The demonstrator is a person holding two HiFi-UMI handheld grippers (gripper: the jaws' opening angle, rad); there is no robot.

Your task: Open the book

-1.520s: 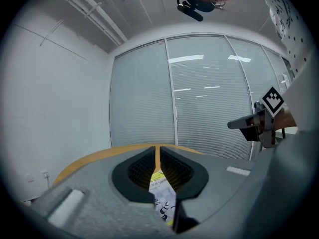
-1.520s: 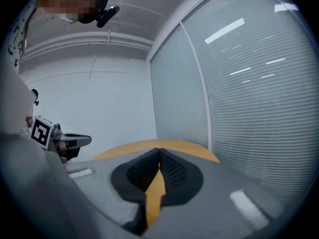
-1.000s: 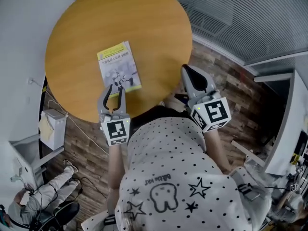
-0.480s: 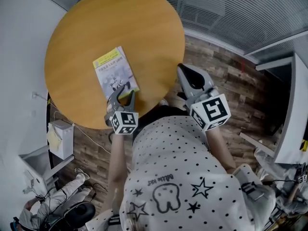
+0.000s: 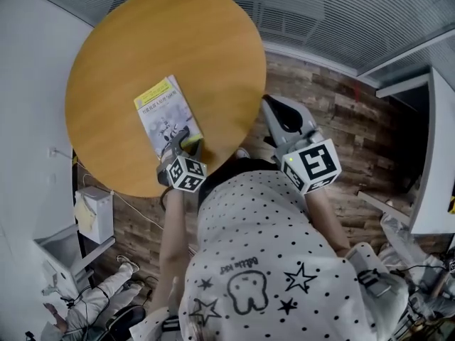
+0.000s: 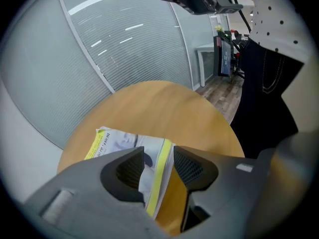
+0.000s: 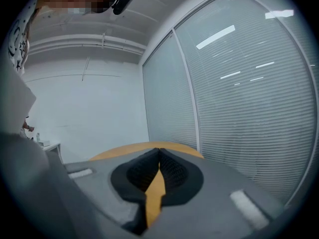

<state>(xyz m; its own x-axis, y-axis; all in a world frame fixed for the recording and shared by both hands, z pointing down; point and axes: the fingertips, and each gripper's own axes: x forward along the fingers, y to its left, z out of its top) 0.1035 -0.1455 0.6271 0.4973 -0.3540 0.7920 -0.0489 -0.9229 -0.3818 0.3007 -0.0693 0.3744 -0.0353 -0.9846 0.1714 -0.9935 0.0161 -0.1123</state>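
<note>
A closed book [image 5: 162,112] with a pale cover and yellow bands lies near the front of the round wooden table [image 5: 135,41]. My left gripper [image 5: 186,141] points steeply down at the book's near right corner. In the left gripper view its jaws are opening, and the book's [image 6: 124,142] yellow-striped edge lies between them at the left gripper [image 6: 158,164], with the pads not pressing it. My right gripper [image 5: 276,112] hovers off the table's right edge over the floor. Its pads meet at the tip of the right gripper [image 7: 159,154], with nothing between them.
Glass partitions with blinds [image 5: 334,13] curve behind the table, and a white wall [image 5: 28,62] runs along the left. Wooden floor [image 5: 334,126] lies to the right. A white box [image 5: 92,215] sits under the table's left side, and a white desk [image 5: 434,169] stands at far right.
My left gripper has dropped down onto the book's near corner and rolled, its jaws now straddling the edge. The right gripper has stayed where it was.
</note>
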